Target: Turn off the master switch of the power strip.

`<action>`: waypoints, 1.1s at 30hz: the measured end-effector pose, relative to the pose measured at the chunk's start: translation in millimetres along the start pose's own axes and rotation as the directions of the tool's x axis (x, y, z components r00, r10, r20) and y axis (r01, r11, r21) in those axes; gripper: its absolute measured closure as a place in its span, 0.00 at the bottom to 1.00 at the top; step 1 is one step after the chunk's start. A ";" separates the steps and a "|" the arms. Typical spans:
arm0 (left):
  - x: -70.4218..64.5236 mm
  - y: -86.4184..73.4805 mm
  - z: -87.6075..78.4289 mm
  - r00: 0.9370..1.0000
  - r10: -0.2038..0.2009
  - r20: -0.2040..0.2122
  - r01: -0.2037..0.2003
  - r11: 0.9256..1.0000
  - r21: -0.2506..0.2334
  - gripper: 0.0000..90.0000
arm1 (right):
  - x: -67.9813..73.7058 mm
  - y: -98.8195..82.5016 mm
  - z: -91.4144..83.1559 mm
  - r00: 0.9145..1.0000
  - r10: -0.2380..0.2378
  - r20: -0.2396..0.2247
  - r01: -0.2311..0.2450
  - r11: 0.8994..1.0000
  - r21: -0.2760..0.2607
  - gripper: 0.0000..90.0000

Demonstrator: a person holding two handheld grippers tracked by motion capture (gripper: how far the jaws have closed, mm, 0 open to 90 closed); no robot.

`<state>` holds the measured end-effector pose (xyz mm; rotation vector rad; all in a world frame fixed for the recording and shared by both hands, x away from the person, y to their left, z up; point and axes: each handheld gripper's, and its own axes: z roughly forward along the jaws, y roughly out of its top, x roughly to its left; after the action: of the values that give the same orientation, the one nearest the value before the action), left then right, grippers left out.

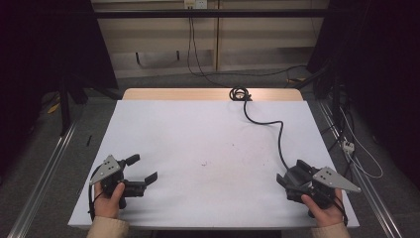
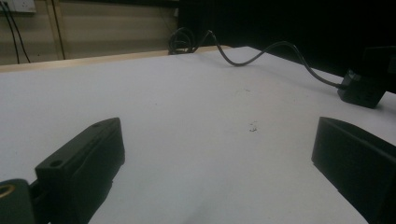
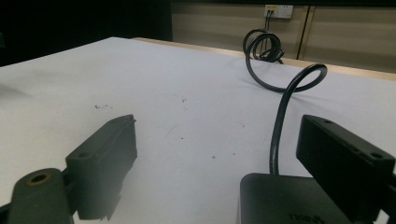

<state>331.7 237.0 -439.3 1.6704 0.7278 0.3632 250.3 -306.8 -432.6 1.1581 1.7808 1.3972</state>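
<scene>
White table bears a cabled black box lying between the parted jaws of the right gripper, unclamped. Left gripper likewise open, holding nothing.

In the right gripper view, the flat black plastic box between the jaws is cut off by the bottom edge; its pale lettering is too blurred to read.

white table, two open hand-held grippers, cable
</scene>
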 end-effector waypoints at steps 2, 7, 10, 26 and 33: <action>-0.3 0.1 -0.2 1.000 0.002 0.001 -0.002 1.000 -0.003 0.02 | -1.9 0.1 -0.7 1.000 0.001 -0.001 -0.001 1.000 0.004 0.15; -0.2 0.2 -0.3 1.000 0.005 0.002 -0.005 1.000 -0.005 0.02 | -6.4 0.7 -2.1 1.000 0.018 0.002 -0.018 1.000 0.006 0.19; -0.2 0.1 -0.4 1.000 0.004 0.000 -0.004 1.000 -0.005 0.02 | -9.3 1.1 -2.7 1.000 0.016 0.002 -0.016 1.000 0.010 0.22; -0.5 -0.2 0.0 1.000 0.004 -0.001 -0.004 1.000 -0.005 0.02 | -19.0 4.8 -5.1 0.999 0.025 -0.024 -0.025 0.999 0.031 0.42; -0.4 -0.1 -0.2 1.000 0.005 -0.002 -0.005 1.000 -0.005 0.02 | -20.9 5.5 -5.1 0.999 0.027 -0.028 -0.026 0.999 0.035 0.47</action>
<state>331.3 237.0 -439.4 1.6675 0.7243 0.3703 256.9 -327.3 -427.2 1.1892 1.8219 1.4102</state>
